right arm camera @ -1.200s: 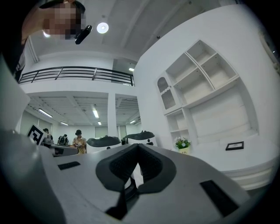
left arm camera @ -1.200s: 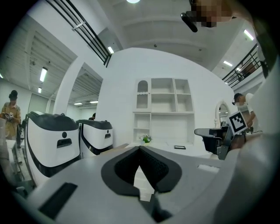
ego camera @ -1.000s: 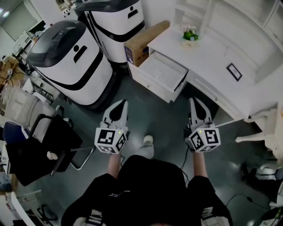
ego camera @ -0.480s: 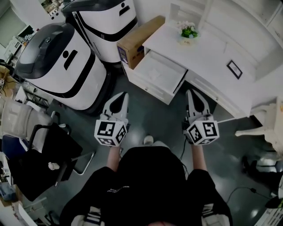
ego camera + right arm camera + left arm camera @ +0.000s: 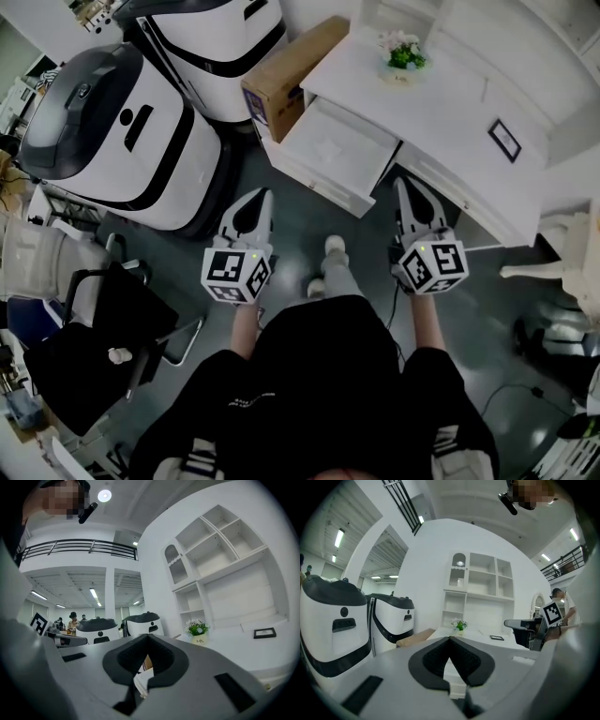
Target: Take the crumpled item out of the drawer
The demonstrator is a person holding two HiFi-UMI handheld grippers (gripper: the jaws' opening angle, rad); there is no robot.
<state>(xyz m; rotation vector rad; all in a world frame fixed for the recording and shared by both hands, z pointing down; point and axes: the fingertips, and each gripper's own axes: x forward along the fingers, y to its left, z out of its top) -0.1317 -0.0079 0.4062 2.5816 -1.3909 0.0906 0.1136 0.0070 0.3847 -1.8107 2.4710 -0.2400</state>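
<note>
The white desk's drawer (image 5: 315, 184) stands pulled open in the head view, just beyond both grippers. Its inside looks pale white, and I cannot make out a crumpled item in it. My left gripper (image 5: 265, 195) points at the drawer's near left corner, with its jaws closed tip to tip and nothing between them (image 5: 450, 638). My right gripper (image 5: 401, 183) hangs just right of the drawer, below the desk's front edge, also shut and empty (image 5: 147, 635). Neither gripper touches the drawer.
Two big white-and-black machines (image 5: 122, 141) (image 5: 211, 37) stand left of the desk, with a cardboard box (image 5: 286, 80) wedged beside the drawer. A flower pot (image 5: 403, 52) and a small picture frame (image 5: 504, 141) sit on the desktop. A black chair (image 5: 103, 328) is at lower left.
Both grippers have moved forward toward the desk, still shut. The open drawer now lies closer to their tips, and the person's foot has stepped forward.
</note>
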